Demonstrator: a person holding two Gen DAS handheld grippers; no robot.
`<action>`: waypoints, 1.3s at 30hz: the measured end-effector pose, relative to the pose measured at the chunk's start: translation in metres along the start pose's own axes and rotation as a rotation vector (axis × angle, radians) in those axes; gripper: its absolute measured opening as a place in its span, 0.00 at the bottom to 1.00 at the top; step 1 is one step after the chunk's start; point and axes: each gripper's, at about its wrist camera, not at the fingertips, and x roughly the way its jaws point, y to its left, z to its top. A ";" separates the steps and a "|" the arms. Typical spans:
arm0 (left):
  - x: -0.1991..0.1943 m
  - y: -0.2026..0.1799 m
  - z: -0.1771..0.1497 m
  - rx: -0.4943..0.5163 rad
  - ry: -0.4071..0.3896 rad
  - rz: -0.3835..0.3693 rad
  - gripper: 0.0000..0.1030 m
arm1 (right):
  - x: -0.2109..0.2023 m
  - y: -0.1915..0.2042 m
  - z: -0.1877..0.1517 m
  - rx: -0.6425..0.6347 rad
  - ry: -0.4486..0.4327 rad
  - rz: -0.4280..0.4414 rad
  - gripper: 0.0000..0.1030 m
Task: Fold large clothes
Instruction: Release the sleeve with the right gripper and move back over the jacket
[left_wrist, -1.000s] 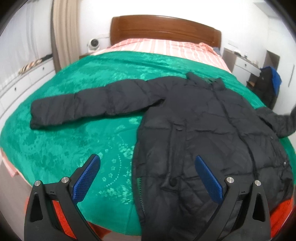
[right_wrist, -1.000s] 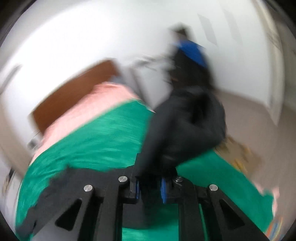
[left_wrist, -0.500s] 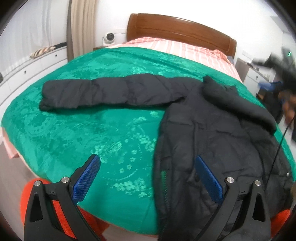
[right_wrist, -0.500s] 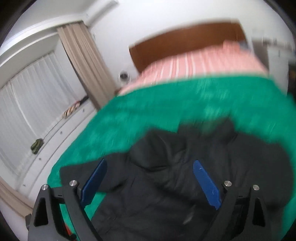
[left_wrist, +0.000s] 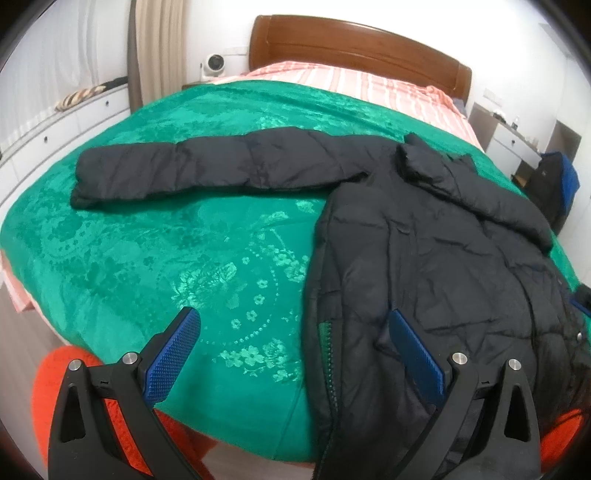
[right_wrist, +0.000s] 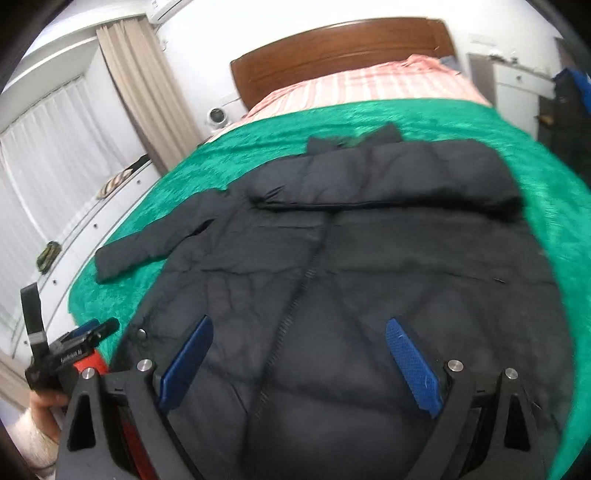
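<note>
Below both open tongs, seemingly untouched: jacket.

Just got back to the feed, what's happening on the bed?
A person is folding a black coat on the green blanket. One sleeve is already folded across the chest; the other sleeve still lies straight out. Both tongs, left and right, are open over the coat's lower part, holding nothing.
</note>
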 end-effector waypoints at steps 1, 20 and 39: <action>0.000 0.000 0.000 0.002 -0.001 0.007 0.99 | -0.004 -0.001 -0.002 0.000 -0.003 -0.013 0.92; 0.006 0.004 -0.005 0.025 0.033 0.049 0.99 | -0.010 0.000 -0.044 -0.008 -0.063 -0.097 0.92; 0.078 0.166 0.102 -0.420 0.058 -0.100 0.99 | -0.027 -0.010 -0.048 -0.005 -0.108 -0.099 0.92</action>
